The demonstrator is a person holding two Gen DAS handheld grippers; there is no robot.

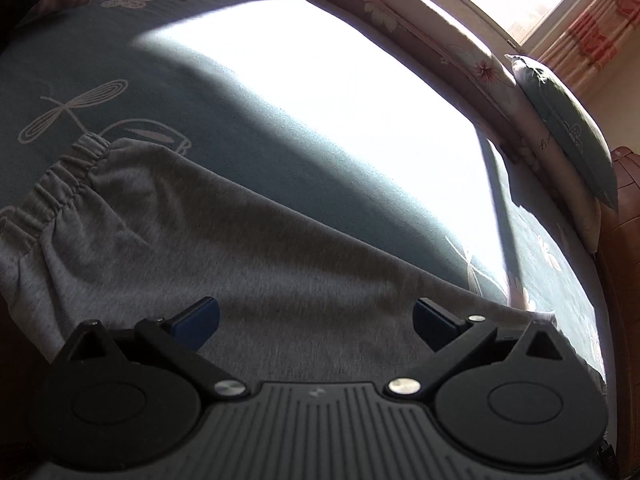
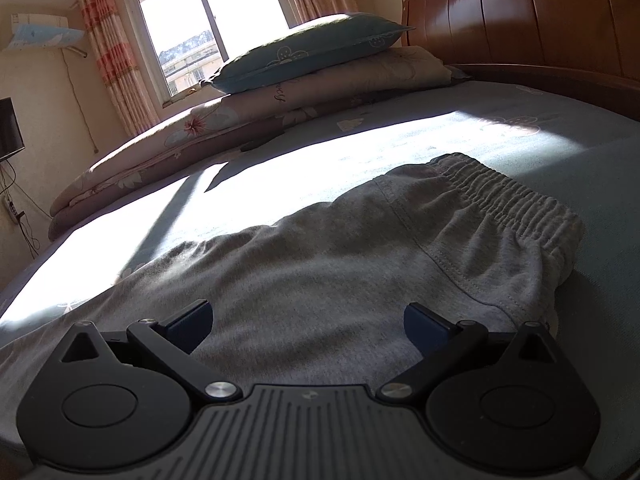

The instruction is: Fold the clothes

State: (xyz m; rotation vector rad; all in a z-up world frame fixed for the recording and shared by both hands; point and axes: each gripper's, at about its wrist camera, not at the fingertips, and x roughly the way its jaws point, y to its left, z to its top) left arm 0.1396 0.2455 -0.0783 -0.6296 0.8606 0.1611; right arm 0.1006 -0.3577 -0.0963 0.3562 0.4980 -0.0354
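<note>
Bedsheet (image 2: 280,160) beyond trousers (image 2: 320,264) free; bedding (image 2: 280,92) blocks far edge.

Sunlit window (image 2: 208,20) behind wooden headboard (image 2: 520,20), patterned curtains (image 2: 112,52).

We see a teal sheet (image 2: 400,136) printed with pale flowers and dragonflies, a hard patch of sunlight across it. Along its far edge lies a folded floral quilt (image 2: 168,148), and a teal pillow (image 2: 304,56) rests on top, beside the wooden headboard (image 2: 520,16). Behind them we make out a window (image 2: 208,28), striped curtains (image 2: 112,60) and an air conditioner (image 2: 44,34)
</note>
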